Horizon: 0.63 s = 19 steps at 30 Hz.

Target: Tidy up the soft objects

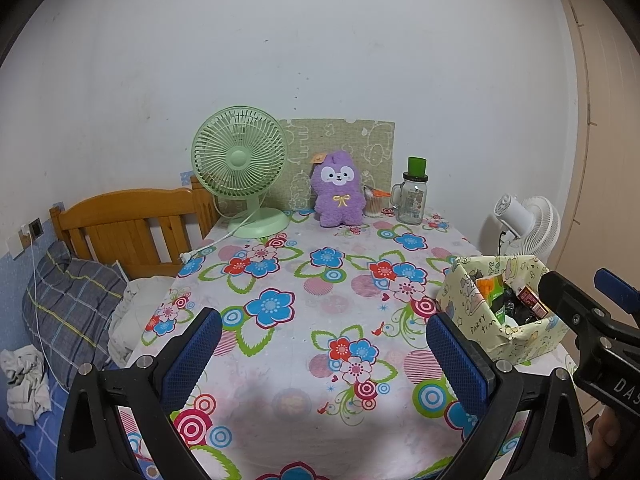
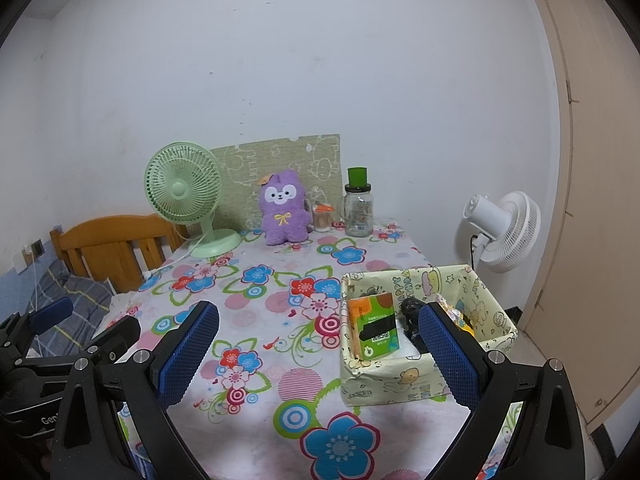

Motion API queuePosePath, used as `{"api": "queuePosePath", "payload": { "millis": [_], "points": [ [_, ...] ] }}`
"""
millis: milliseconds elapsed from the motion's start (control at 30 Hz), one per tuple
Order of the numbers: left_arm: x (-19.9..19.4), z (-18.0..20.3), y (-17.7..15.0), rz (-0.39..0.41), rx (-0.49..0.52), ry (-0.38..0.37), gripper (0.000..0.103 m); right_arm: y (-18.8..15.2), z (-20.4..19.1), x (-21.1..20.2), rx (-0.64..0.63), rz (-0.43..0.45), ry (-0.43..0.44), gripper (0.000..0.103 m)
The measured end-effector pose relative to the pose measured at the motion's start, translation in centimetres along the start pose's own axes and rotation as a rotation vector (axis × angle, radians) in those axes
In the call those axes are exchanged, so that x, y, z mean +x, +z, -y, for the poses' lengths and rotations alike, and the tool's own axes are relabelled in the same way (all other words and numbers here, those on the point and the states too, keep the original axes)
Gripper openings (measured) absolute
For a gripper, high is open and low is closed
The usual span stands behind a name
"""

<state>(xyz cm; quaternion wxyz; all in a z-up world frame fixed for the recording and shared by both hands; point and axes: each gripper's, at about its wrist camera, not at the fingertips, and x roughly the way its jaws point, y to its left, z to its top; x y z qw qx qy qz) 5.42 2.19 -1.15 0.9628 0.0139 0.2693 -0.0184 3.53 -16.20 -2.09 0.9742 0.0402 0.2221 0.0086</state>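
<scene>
A purple plush toy sits upright at the far edge of the table, against a green patterned board; it also shows in the right wrist view. My left gripper is open and empty above the near middle of the table, far from the plush. My right gripper is open and empty, its right finger in front of a paper-wrapped box at the table's right side. The box holds a green tissue pack and small packets. Each gripper shows at the edge of the other's view.
A green desk fan stands left of the plush, its cord trailing over the flowered tablecloth. A glass jar with green lid and a small toothpick holder stand to the right. A bed with wooden headboard lies left; a white fan stands right.
</scene>
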Motion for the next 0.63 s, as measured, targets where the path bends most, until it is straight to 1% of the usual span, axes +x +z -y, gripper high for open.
{"api": "queuePosePath", "payload": {
  "millis": [633],
  "points": [
    [0.04, 0.05, -0.02, -0.002, -0.002, 0.002, 0.103, -0.10, 0.06, 0.02, 0.001, -0.003, 0.000, 0.101]
  ]
}}
